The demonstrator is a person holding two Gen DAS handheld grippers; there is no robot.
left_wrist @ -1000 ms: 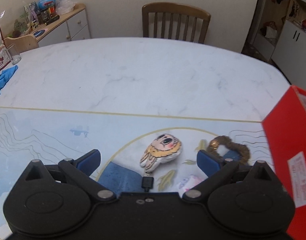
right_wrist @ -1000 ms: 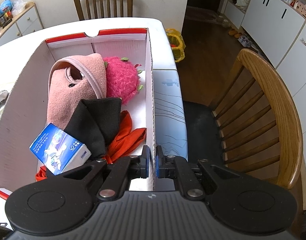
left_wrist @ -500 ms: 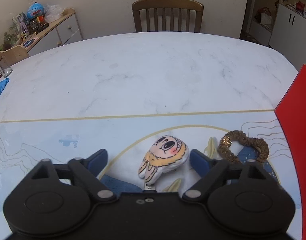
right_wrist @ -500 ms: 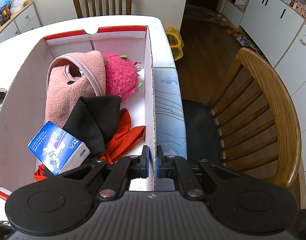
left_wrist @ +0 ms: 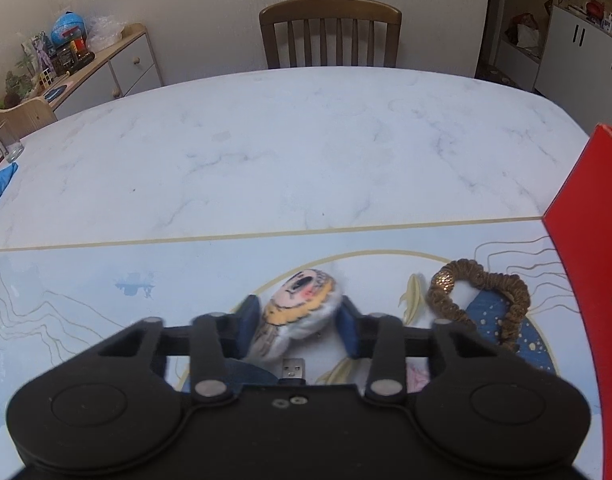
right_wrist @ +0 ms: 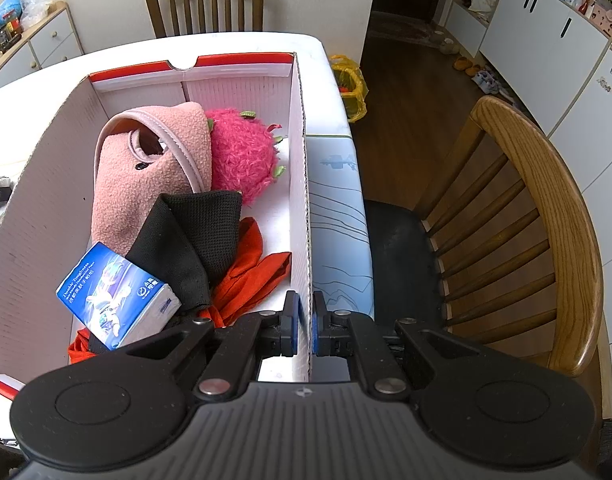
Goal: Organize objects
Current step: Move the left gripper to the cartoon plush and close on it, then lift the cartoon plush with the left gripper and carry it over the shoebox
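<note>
Left gripper (left_wrist: pixel 300 330): jaws had just been closing in, blue pads snug against both sides of the little plush doll (left_wrist: pixel 296 312)
Plush doll: lay on the blue placemat (left_wrist: pixel 106 292), between the pads
Scrunchie (left_wrist: pixel 480 300): brown, on the mat just right of the doll
Right gripper (right_wrist: pixel 304 326): clamped on the box (right_wrist: pixel 302 184) side wall, near corner
Box contents: pink fleece bag (right_wrist: pixel 146 176), fuzzy pink plush (right_wrist: pixel 244 154), tissue pack (right_wrist: pixel 114 300), black and red cloths

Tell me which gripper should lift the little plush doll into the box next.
Left. The left gripper has just been closing, and its pads now squeeze the plush doll. The right gripper is clamped on the box wall, steadying it.
</note>
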